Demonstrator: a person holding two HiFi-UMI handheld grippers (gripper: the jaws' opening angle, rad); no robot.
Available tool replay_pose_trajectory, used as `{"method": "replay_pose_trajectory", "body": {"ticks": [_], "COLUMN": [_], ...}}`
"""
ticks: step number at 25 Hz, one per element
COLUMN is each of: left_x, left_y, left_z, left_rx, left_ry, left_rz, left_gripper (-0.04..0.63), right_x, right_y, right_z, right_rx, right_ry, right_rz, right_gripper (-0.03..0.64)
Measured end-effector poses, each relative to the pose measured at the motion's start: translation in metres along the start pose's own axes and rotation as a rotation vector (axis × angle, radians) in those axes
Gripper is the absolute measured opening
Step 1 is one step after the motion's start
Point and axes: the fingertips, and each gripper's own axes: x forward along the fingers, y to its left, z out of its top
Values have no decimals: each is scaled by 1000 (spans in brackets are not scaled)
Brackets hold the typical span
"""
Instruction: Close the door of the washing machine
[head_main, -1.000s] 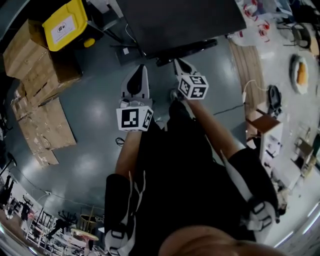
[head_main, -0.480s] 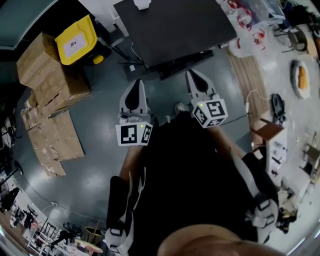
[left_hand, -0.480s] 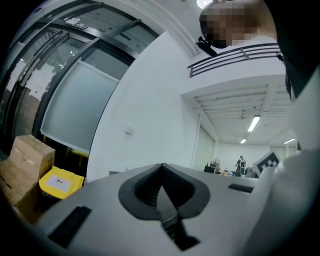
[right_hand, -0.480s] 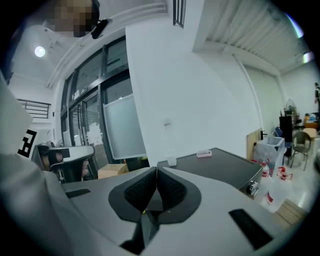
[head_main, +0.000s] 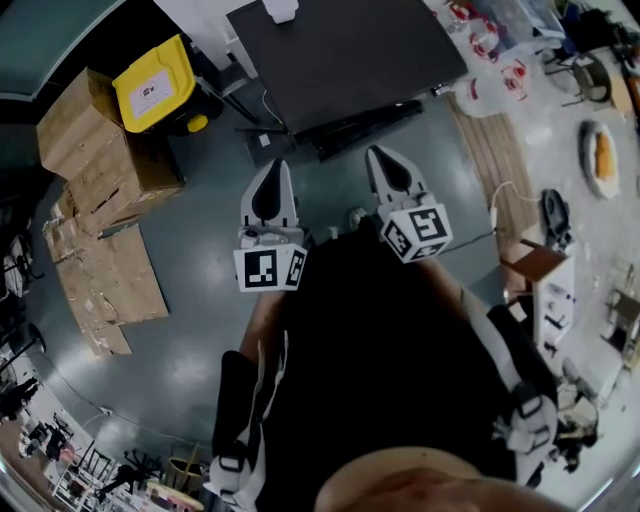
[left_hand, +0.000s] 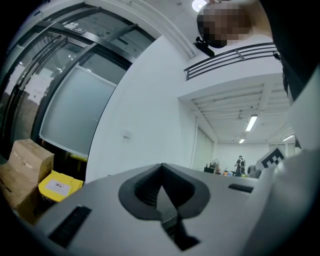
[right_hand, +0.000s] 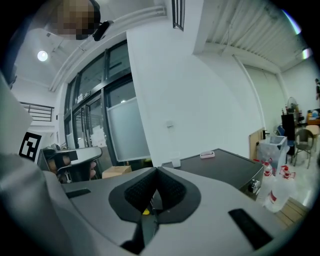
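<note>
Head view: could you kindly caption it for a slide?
Left gripper and right gripper, shut and empty, point toward the washing machine.

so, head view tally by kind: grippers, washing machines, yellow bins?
Grippers: 2 (left gripper, right gripper)
Washing machine: 1
Yellow bin: 1
Total: 4
</note>
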Motion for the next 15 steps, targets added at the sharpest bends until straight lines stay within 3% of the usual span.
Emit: {"method": "replay_pose_trajectory", "body": {"ticks": [15], "left_x": [-13], "left_y": [0], "left_z": [-7], "left_rx": [-17], "left_ry": [12], "left_rz": [-4], "left_gripper": [2], "right_x": [-1], "right_y": [9], "right_z": [-7], "right_rx": [6], "right_ry": [9], "right_rz": [5], "right_gripper": [6]}}
